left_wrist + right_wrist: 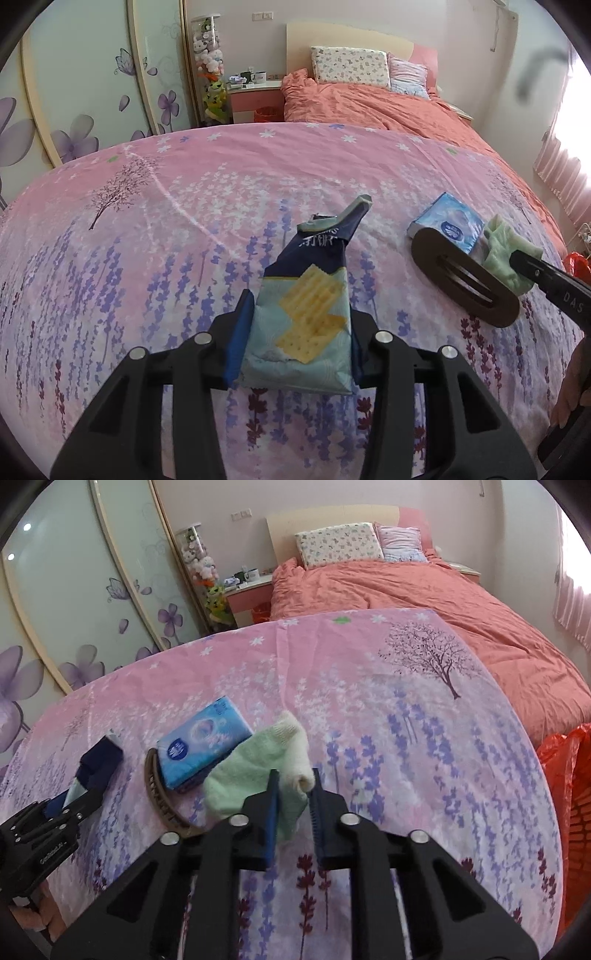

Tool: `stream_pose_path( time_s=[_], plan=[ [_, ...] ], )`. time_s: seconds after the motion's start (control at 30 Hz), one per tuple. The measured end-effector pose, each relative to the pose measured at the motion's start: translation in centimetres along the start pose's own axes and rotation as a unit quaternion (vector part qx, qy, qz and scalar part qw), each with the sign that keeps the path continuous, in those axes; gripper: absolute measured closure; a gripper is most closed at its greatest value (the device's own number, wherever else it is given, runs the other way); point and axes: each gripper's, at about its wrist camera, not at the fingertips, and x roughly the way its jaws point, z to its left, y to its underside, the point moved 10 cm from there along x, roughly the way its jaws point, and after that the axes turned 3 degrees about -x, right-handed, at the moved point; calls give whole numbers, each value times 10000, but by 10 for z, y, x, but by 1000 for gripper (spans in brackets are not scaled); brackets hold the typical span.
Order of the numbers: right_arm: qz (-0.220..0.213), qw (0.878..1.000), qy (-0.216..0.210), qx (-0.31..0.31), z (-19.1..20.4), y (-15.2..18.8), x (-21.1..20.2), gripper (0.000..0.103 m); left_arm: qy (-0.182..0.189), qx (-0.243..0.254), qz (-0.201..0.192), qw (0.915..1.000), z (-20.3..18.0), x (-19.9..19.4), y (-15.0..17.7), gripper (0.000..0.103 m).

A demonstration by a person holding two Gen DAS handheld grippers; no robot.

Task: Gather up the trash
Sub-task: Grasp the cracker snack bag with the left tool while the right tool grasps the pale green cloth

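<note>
Left gripper [299, 332] has its jaws clamped on the cracker wrapper [306, 306], a torn blue packet printed with yellow crackers, held upright with its ripped top pointing away over the pink flowered sheet [147, 236]. The wrapper sits near and centre in the left wrist view, pinched on both sides by the blue pads.

Over on the right, the right gripper [293, 805] is down on a pale green sock [255, 775] with a cream cuff. Its jaws are drawn in on the sock's near edge, cloth bunched between the pads, so that is a grip on the fabric. From the left wrist view the same sock [511, 254] shows at the far right, caught at the black fingertip.

Just left of the sock lies a blue tissue pack [205, 742], flat on the sheet, and its near left corner rests on a dark brown oval comb [162, 801], which curves around it. In the left wrist view the comb [465, 277] lies between the wrapper and the sock, with the tissue pack [447, 223] touching its far end.

The wrapper also shows from the right wrist view, at the left edge, dark blue in the other gripper's fingers [85, 801].

Far right, beside the bed, an orange-red plastic bag [565, 794] hangs open. Beyond the sheet: a salmon duvet [406, 590] and two pillows [340, 542] at the headboard
</note>
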Motion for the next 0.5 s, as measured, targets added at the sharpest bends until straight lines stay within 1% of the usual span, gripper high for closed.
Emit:
stream_pose_path(
  time_s=[0.17, 0.3, 0.37, 0.5],
  plan=[
    [-51, 9999, 150, 17, -8, 15, -20, 92, 37, 80, -16, 10000, -9, -9, 10, 60],
    [-11, 9987, 481, -170, -19, 34, -36, 92, 24, 186, -57, 9998, -11, -17, 20, 60],
    [-2, 9977, 609, -294, -22, 38, -36, 92, -74, 232, -65, 9997, -11, -17, 24, 60],
    [41, 9973, 676, -296, -21, 40, -35, 92, -145, 232, -68, 9996, -11, -15, 28, 59]
  ],
)
